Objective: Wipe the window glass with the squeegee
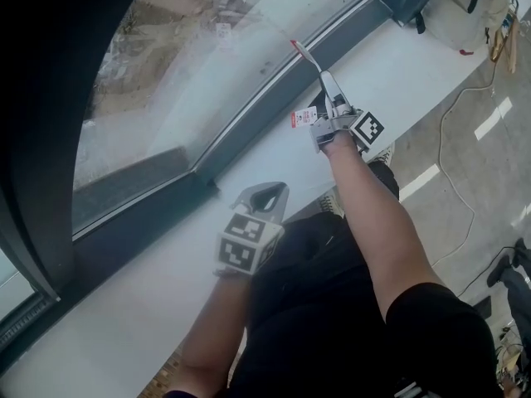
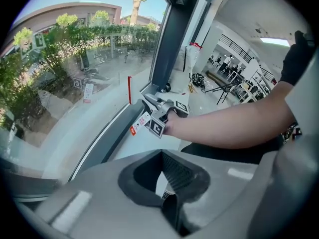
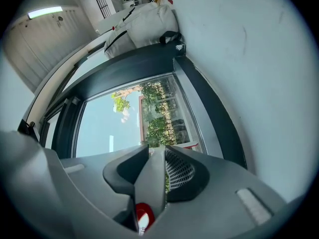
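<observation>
My right gripper (image 1: 326,81) is clamped on the squeegee (image 1: 310,61). In the right gripper view its grey handle (image 3: 152,183) fills the gap between the jaws, with a red round mark low on it. My right arm reaches out over the white sill (image 1: 398,69), and the squeegee points away from me toward the window glass (image 1: 166,81). Its red blade end is near the bottom edge of the pane, by the dark frame (image 1: 274,85). From the left gripper view the red blade (image 2: 129,89) stands upright against the glass (image 2: 65,83), though I cannot be sure it actually touches. A red and white tag (image 1: 303,118) hangs beside the right gripper. My left gripper (image 1: 270,191) sits above the sill, closer to my body and well apart from the squeegee. Its jaws look drawn together at the tips with nothing between them, only a sliver of sill showing through. A pale bag (image 1: 481,7) rests at the far end of the sill.
</observation>
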Available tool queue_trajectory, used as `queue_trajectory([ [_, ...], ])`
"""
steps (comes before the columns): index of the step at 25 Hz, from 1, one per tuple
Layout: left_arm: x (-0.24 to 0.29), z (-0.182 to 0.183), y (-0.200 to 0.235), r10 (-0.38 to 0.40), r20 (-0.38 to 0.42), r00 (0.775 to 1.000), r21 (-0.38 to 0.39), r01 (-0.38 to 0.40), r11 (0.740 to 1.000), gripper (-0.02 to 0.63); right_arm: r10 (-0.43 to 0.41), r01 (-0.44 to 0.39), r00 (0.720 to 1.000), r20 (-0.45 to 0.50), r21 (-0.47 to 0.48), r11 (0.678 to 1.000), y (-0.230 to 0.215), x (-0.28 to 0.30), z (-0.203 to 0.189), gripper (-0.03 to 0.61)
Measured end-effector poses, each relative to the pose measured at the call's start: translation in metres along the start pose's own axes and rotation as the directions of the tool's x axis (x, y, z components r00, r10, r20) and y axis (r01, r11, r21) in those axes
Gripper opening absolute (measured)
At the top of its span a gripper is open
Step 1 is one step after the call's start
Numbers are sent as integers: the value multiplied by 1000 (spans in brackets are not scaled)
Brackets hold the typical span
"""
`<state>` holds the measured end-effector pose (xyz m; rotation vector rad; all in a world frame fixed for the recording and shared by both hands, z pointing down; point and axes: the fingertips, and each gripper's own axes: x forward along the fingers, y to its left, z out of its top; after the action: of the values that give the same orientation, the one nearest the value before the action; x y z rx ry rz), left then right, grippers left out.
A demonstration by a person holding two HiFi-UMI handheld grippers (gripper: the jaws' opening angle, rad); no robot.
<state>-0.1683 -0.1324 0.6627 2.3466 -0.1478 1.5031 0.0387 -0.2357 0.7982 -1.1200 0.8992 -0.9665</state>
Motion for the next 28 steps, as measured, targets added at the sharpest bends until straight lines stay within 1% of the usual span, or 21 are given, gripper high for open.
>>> queue_trajectory([
  [4, -2, -8, 2, -2, -4, 1000, -13, 2, 1000, 0, -10, 10, 1000, -14, 29, 1000, -5, -6, -18, 130],
  [8, -5, -13, 7, 0, 6, 1000, -20, 0, 1000, 0, -24, 25, 999, -49, 26, 999, -10, -8, -37, 130],
  [12, -11, -12, 8, 1, 17, 1000, -20, -1, 1000, 0, -54, 54, 996, -70, -6, 999, -14, -12, -42, 130],
  [15, -20, -6, 5, -3, 25, 1000, -24, 3, 1000, 0, -71, 69, 994, -78, -29, 997, -5, -14, -39, 130],
  [18, -33, 4, -5, -22, 35, 999, -19, 23, 1000, 0, -83, 79, 993, -79, -52, 996, 16, -21, -34, 130],
  [21, -49, 19, -17, -47, 60, 997, -1, 47, 999, 0, -85, 76, 993, -87, -102, 992, 49, -30, -29, 130],
  [24, -71, 41, -31, -62, 95, 994, 18, 61, 998, 0, -82, 60, 988, -131, -165, 984, 95, -41, -31, 130],
  [28, -103, 69, -44, -80, 153, 985, 41, 75, 996, 0, -86, 44, 980, -182, -225, 973, 157, -56, -43, 130],
])
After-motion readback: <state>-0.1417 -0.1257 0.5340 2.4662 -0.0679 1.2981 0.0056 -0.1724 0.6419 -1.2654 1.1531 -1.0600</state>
